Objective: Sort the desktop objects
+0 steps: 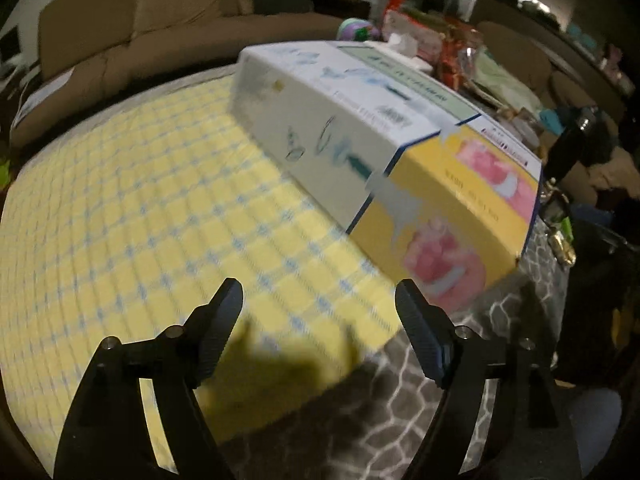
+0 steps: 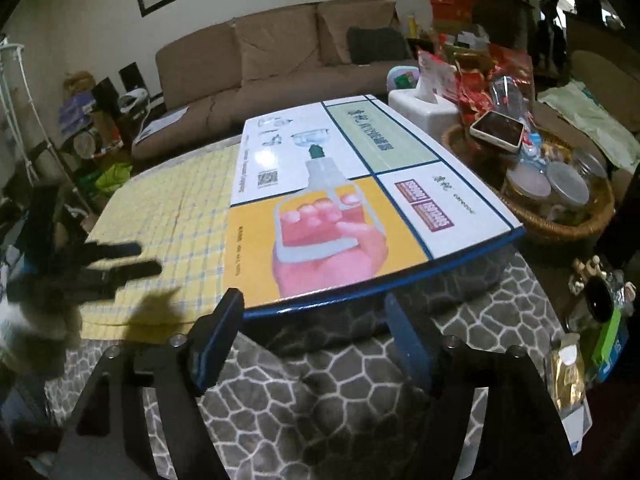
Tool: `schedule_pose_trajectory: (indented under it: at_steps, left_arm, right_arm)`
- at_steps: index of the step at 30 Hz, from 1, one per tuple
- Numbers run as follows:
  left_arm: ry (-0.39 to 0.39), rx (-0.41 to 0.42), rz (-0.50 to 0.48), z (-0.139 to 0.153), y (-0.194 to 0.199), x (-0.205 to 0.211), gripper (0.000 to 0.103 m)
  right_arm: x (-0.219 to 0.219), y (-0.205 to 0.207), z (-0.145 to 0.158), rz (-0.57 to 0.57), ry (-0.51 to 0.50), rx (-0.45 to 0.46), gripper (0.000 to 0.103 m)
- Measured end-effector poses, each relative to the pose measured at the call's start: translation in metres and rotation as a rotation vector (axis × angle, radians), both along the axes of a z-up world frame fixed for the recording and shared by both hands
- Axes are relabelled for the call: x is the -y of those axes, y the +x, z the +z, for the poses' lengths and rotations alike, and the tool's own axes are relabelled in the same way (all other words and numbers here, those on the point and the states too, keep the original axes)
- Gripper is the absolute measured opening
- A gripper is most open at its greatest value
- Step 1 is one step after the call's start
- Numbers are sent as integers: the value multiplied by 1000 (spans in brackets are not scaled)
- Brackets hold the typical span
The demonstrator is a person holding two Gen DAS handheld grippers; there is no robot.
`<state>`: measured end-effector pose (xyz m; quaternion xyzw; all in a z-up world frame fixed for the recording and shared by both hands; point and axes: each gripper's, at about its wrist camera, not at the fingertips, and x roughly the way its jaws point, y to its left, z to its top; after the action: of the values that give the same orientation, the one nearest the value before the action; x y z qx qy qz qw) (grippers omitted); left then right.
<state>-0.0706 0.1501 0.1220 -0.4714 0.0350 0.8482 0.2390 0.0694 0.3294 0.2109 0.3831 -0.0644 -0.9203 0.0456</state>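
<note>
Right wrist: both tongs (image 2: 314, 334) agape, tilted down before box (image 2: 340, 200).

Left hand-held gripper (image 1: 319, 304): matte black frame, silver screw heads at the pivots, ribbed black finger pads (image 1: 226, 322). Right hand-held gripper (image 2: 312, 316): same black frame and screws, pads (image 2: 218, 336) edged blue.

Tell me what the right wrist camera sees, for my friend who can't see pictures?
A big flat printed box lies on a table, across a yellow checked cloth and a grey stone-pattern cover. The right gripper hovers near its closest edge, jaws open and empty. A wicker basket of jars sits to the right.
</note>
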Motion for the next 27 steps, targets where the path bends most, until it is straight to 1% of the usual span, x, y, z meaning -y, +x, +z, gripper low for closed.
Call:
schedule_pose_trajectory:
  at_steps: [2,4,6,7,9,11,13,17,21,27]
  left_arm:
    - [-6,4,19,0,9,9,77]
    - [-7,2,33,3,17,18,77]
    - [-11,-7,46,7,25,24,81]
    - [-17,-18,54,10,30,28,86]
    - [-18,-32,69,18,38,33,90]
    - [-25,-42,86,24,42,37,94]
    - [-32,-58,102,32,48,38,98]
    - [-34,-94,110,51,57,33,102]
    - [-32,-130,102,68,66,26,102]
    - [-35,-169,115,86,77,22,103]
  right_arm:
    - [10,3,1,0,11,-1,82]
    - [17,5,2,-1,11,5,83]
    - [25,6,5,4,5,5,84]
    - [30,7,7,5,6,3,86]
    - [41,9,11,7,12,-6,91]
    - [51,11,15,11,18,-18,98]
    - [61,12,19,7,21,-27,103]
    - [74,13,25,-19,41,-40,103]
    - [81,18,36,-32,44,-65,103]
    - [89,29,49,-41,75,-91,103]
